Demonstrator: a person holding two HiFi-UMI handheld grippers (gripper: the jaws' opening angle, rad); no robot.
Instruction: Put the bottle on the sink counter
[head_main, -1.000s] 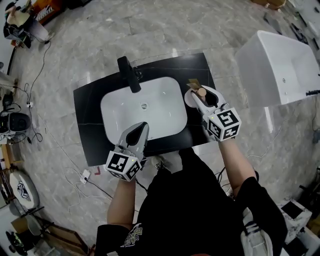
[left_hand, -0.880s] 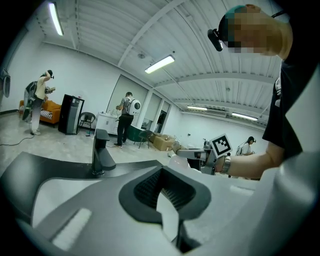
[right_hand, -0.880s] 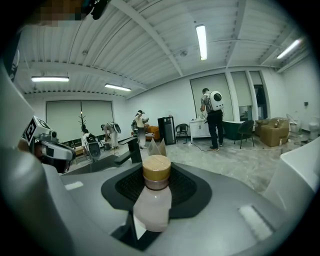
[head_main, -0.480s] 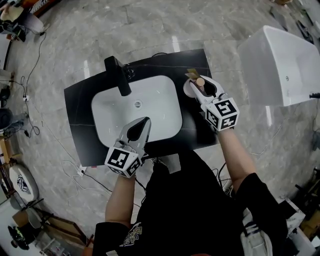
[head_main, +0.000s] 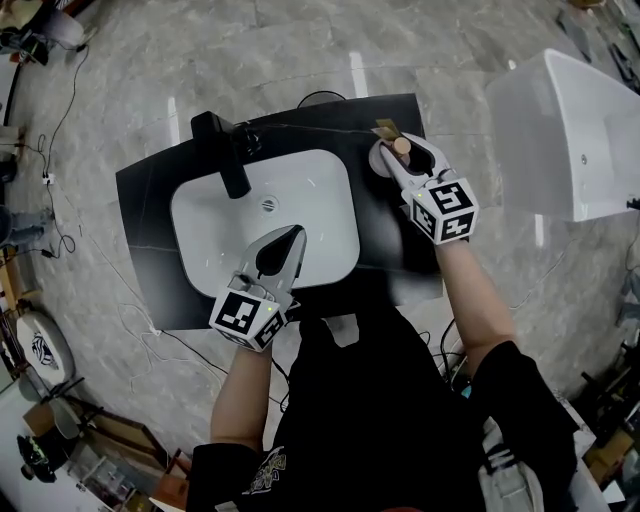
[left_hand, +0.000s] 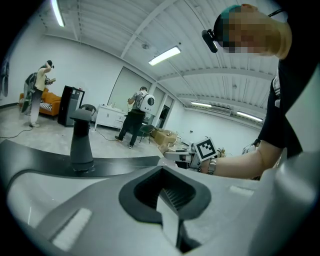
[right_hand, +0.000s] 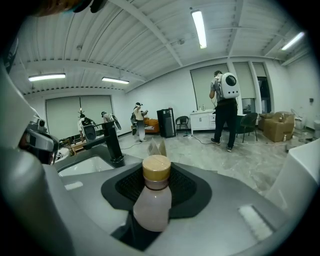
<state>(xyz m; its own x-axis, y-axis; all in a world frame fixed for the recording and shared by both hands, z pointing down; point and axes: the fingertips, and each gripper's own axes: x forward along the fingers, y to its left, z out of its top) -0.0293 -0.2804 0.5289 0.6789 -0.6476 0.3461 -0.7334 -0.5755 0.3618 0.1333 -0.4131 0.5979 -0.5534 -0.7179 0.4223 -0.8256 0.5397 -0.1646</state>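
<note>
A pale bottle with a tan cap stands upright between the jaws of my right gripper, which is shut on it. It is over the right part of the black sink counter, beside the white basin. Whether its base touches the counter I cannot tell. In the right gripper view the bottle fills the gap between the jaws. My left gripper hangs over the basin's near side, shut and with nothing in it; its pads meet.
A black faucet rises at the basin's far left. A small tan folded thing lies on the counter just behind the bottle. A large white tub stands on the floor to the right. Cables run along the floor at left.
My right gripper has carried the bottle further toward the counter's far right corner. The left gripper has moved out over the basin. Both stayed shut.
</note>
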